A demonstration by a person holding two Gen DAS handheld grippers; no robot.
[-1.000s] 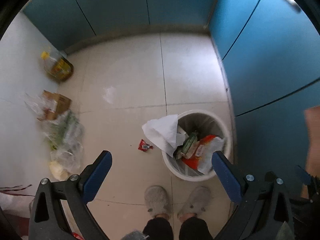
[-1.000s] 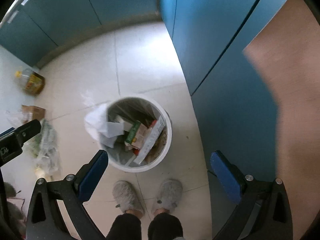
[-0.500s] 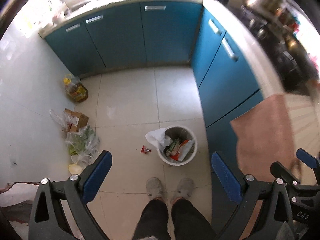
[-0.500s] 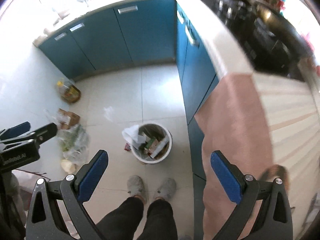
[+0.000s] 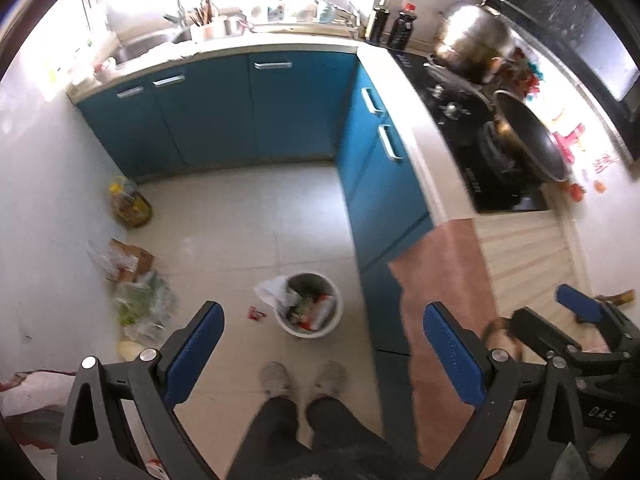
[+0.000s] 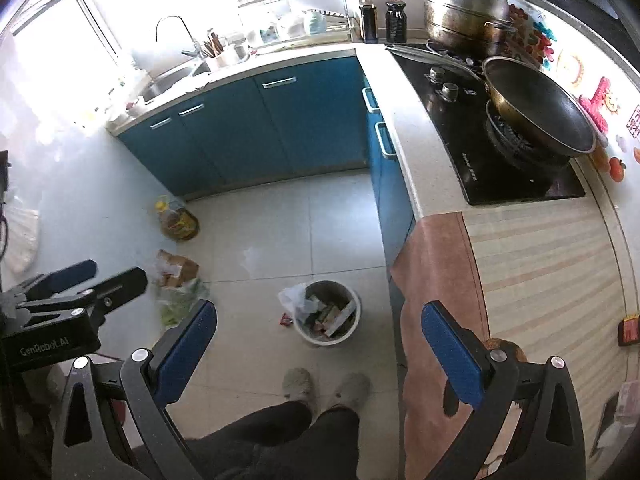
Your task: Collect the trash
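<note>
One round white plastic trash bin (image 5: 309,307) is standing upright on the pale tiled floor (image 5: 248,216), its mouth facing straight up, packed with crumpled cartons and wrappers in red, green and white. Thin white bag plastic (image 5: 272,294) is spilling over its left rim, and a small red wrapper (image 5: 256,313) is lying flat on the tile just beside that side of the bin. In the left wrist view the bin is showing between the two blue-padded fingers of the left tongs (image 5: 323,346), well below them and a little ahead of the person's grey fuzzy slippers (image 5: 303,378); in the right wrist view it is likewise sitting between the fingers of the right tongs (image 6: 318,342), nearer the left pad. Both tongs are hanging released, jaws spread wide, gripping nothing.

On the desk at the right, covered with a striped beige mat (image 6: 548,272) and a hanging pinkish-brown cloth (image 6: 436,292), a flat dark red packet (image 6: 628,331) is lying near the far edge, and a brown rounded object (image 6: 505,349) is sitting partly hidden behind the right tongs' finger; what it is cannot be told.

Glossy teal cabinets (image 5: 224,112) are lining the corner. Against the left wall a yellow-capped oil jug (image 6: 178,222), a cardboard box (image 6: 176,269) and clear bags of greens (image 6: 180,300) are clustering. A dark wok (image 6: 540,108) and a steel pot (image 6: 466,8) are resting on the black stove.
</note>
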